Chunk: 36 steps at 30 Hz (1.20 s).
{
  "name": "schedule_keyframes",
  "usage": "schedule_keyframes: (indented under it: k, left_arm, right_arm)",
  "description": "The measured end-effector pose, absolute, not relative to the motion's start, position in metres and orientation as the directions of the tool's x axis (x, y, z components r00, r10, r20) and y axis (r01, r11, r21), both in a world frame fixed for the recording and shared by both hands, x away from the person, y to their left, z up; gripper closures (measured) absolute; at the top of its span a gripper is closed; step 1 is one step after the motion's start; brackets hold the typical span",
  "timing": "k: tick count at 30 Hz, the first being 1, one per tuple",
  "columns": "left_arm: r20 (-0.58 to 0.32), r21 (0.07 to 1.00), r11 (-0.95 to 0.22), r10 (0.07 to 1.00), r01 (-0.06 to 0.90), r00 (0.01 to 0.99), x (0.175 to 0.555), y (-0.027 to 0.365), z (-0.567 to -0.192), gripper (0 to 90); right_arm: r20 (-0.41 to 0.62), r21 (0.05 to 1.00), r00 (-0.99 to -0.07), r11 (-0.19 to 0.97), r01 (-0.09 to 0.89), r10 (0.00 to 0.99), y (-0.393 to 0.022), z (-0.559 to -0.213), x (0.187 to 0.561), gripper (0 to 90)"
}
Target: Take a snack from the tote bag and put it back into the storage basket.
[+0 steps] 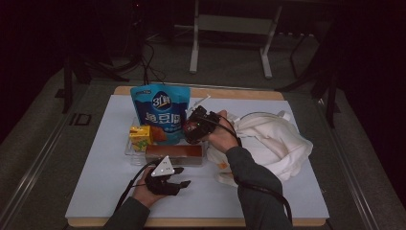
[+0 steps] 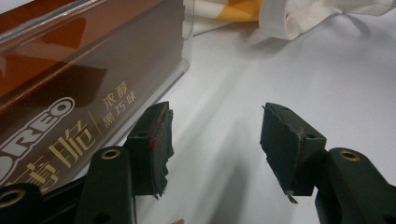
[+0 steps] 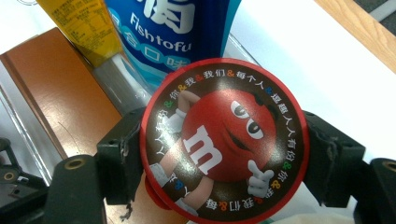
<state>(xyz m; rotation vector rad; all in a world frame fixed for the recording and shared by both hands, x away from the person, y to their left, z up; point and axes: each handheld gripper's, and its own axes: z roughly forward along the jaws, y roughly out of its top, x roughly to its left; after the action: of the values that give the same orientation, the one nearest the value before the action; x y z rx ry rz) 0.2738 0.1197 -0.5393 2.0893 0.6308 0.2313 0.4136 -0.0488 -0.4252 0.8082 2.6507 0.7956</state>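
Near left on the white table: left gripper, held in a hand, lying low just near of the clear tray. Jaws apart, nothing between them, bare tabletop in the gap; seen up close in the left gripper view, with 1 pad just beside the brown Oreo box.

In the tray, from left to right: yellow drink carton, brown Oreo box along the near edge, blue Fishtofu pouch standing upright behind.

Just right of the pouch: right gripper, clamped on a round red M&M's container, the 2 pads pressing its left and right rim. Held above the tray's right end, probably clear of the tray itself, though dim from above.

Far right: white cloth bag, crumpled, lying on the table beside the right forearm.
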Motion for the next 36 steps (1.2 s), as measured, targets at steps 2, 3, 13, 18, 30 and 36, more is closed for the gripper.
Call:
schedule_keyframes:
  k: [2, 3, 13, 18, 30, 36]
  left_arm:
    - [-0.076, 0.821, -0.452, 0.519, 0.349, 0.851, 0.274, 0.12, -0.539, 43.5]
    - [-0.076, 0.821, -0.452, 0.519, 0.349, 0.851, 0.274, 0.12, -0.539, 43.5]
    - [-0.077, 0.82, -0.452, 0.519, 0.35, 0.851, 0.274, 0.12, -0.539, 43.4]
    - [-0.076, 0.82, -0.453, 0.519, 0.349, 0.851, 0.274, 0.12, -0.539, 43.4]
    - [-0.077, 0.82, -0.453, 0.518, 0.349, 0.852, 0.274, 0.12, -0.539, 43.2]
    - [-0.077, 0.821, -0.451, 0.519, 0.349, 0.851, 0.274, 0.12, -0.539, 43.2]
  right_arm:
    - [-0.083, 0.567, -0.813, 0.698, 0.437, 0.577, -0.048, -0.428, 0.413, 25.5]
    - [-0.08, 0.566, -0.812, 0.697, 0.44, 0.578, -0.048, -0.429, 0.413, 25.5]
    - [-0.065, 0.543, -0.814, 0.705, 0.456, 0.577, -0.044, -0.438, 0.415, 25.4]
    - [-0.057, 0.532, -0.811, 0.705, 0.468, 0.582, -0.043, -0.442, 0.416, 25.4]
    - [-0.047, 0.521, -0.8, 0.698, 0.491, 0.598, -0.042, -0.448, 0.417, 25.3]
    - [-0.048, 0.516, -0.81, 0.709, 0.481, 0.585, -0.042, -0.451, 0.416, 25.3]
